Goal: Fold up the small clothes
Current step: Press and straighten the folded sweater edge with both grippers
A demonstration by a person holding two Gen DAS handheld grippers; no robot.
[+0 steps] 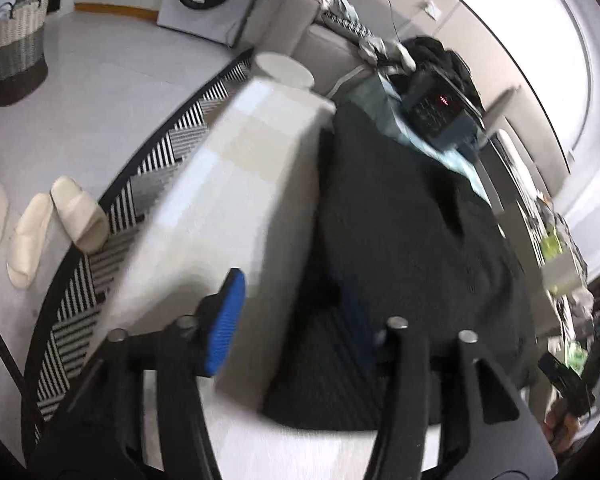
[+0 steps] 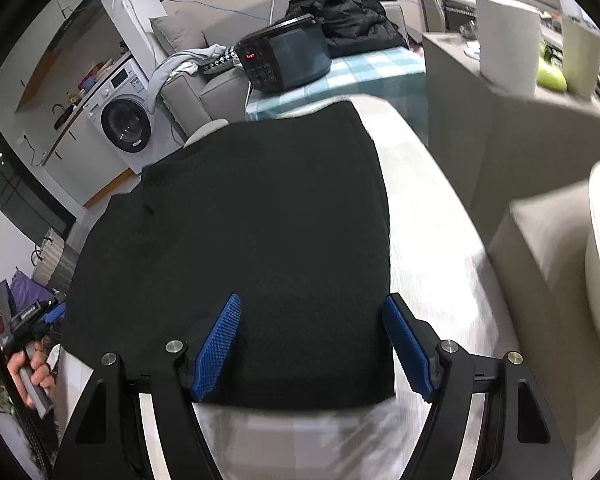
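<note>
1. Left hand-held gripper (image 1: 296, 320) is hovering over the near left edge of the dark garment (image 2: 236, 248). Jaws look partly open with cloth under and between them, but blur is hiding the right pad; I cannot tell if they are pinching.
2. The garment is lying flat on the white desk (image 2: 432, 248), already looking folded into a rough rectangle.
3. Judging by its look: soft, light, limp knit. It will be sagging and dragging, not sliding. Best hold is a near corner or the folded edge, pinching all layers.
4. Right hand-held gripper (image 2: 312, 352) is standing wide, empty, straddling the near right corner.
5. Around: slippers (image 1: 56, 224) and striped rug (image 1: 112, 256) on the left, black appliance (image 2: 284, 58) behind, white cylinder (image 2: 508, 44) far right. Nothing is blocking the near edge.
</note>
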